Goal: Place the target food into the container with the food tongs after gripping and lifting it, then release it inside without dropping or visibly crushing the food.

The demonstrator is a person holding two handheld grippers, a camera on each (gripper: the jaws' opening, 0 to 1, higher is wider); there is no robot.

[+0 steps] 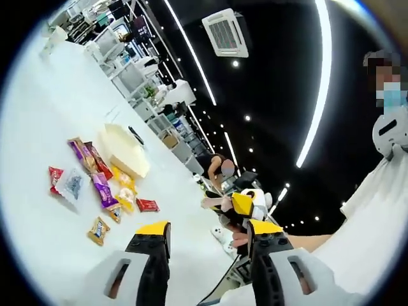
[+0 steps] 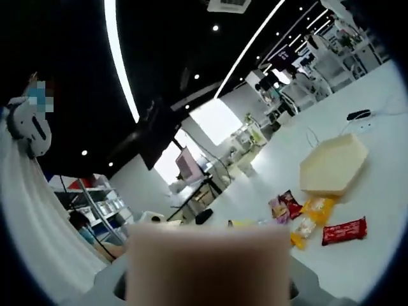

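left gripper [image 1: 207, 239]: jaws wide, holding nothing | right gripper: jaw state cannot be told, a pale blurred block [image 2: 207, 264] hides them | snack packets [image 1: 102, 185] lie loose on the white table [image 1: 38, 127] beside the hexagonal container [image 1: 124, 150] | packets likely light, crinkly, slippery; pinch mid-body gently, tongs unseen.

Snack packets [image 1: 95, 182] lie scattered on the table [image 1: 38, 127] just beside the container [image 1: 124, 150].
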